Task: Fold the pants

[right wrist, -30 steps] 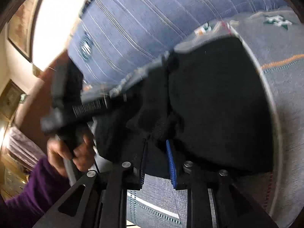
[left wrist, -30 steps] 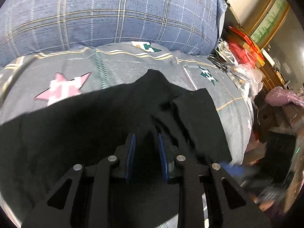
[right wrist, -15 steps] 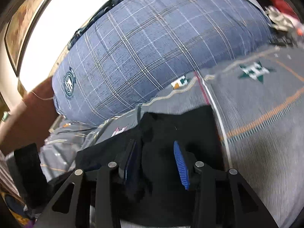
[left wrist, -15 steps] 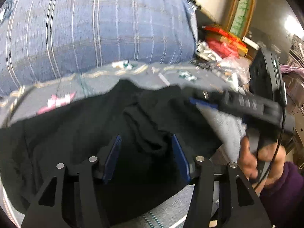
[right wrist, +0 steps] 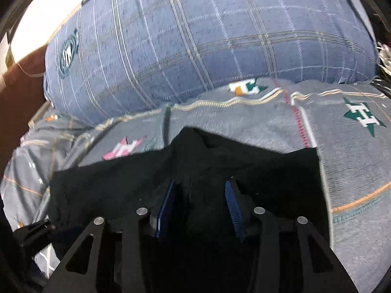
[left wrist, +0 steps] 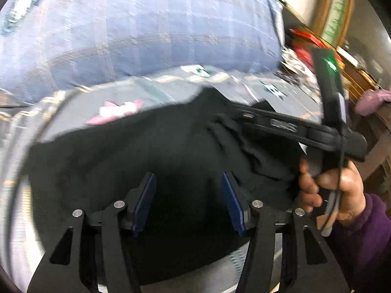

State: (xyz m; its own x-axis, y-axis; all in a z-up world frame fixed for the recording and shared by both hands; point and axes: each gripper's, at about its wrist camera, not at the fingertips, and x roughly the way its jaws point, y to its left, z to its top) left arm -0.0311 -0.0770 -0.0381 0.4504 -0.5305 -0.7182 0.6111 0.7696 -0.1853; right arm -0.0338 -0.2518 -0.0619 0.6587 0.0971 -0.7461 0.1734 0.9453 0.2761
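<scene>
The black pants (left wrist: 151, 151) lie folded on a grey bedspread with star patches (left wrist: 117, 108). My left gripper (left wrist: 187, 178) is open, its blue pads wide apart just above the black cloth, holding nothing. In the left wrist view the right gripper's fingers (left wrist: 246, 116) reach in from the right over the rumpled right end of the pants, held by a hand in a purple sleeve. In the right wrist view the pants (right wrist: 281, 175) fill the lower middle, and my right gripper (right wrist: 201, 185) is open over them with its pads apart and empty.
A large blue plaid pillow (right wrist: 207, 41) lies behind the pants on the bedspread (right wrist: 354, 151). Cluttered shelves with red items (left wrist: 308, 41) and a framed picture stand at the far right. The bed's front edge is just below the left gripper.
Both grippers have opened and let go of the black cloth. The pants have settled flatter on the bed. The right gripper has swung over the pants' right end.
</scene>
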